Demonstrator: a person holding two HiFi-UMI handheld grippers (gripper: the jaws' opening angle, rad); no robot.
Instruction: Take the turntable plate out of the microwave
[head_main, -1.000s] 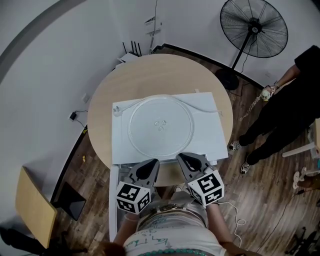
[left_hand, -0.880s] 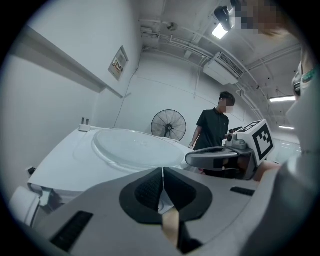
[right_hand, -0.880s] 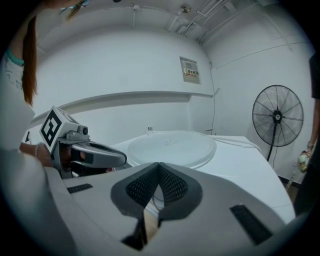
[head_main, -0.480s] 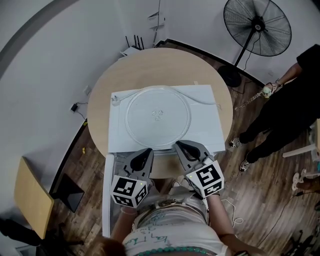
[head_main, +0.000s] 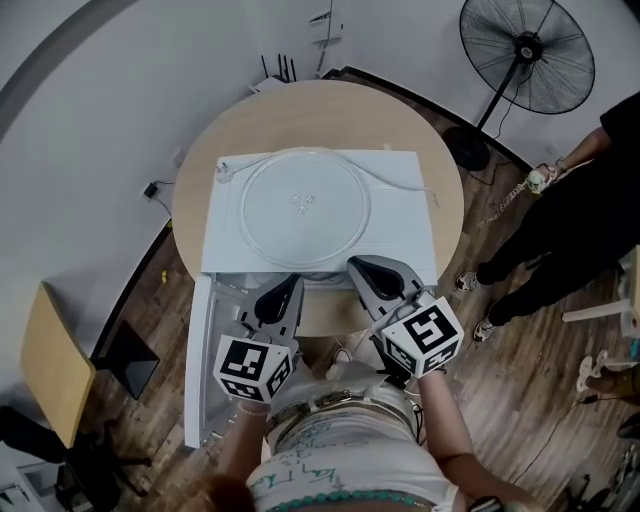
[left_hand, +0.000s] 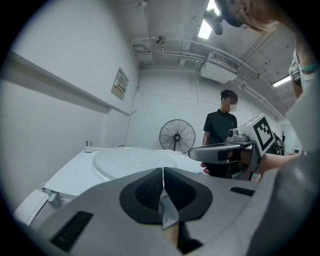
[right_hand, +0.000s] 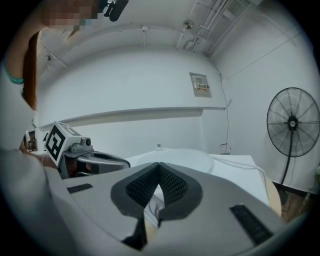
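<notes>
Two claws, both closed with nothing between the pads: the left claw (head_main: 288, 290) and right claw (head_main: 362, 270) are side by side, apart, over the near edge of the white microwave (head_main: 405, 235). The glass turntable plate (head_main: 303, 208) lies flat on top of the microwave, outside the cavity. The microwave stands on the round desk (head_main: 330, 115). Its door (head_main: 203, 360) is swung open at left. The power cord (head_main: 402, 183) lies beside the plate.
</notes>
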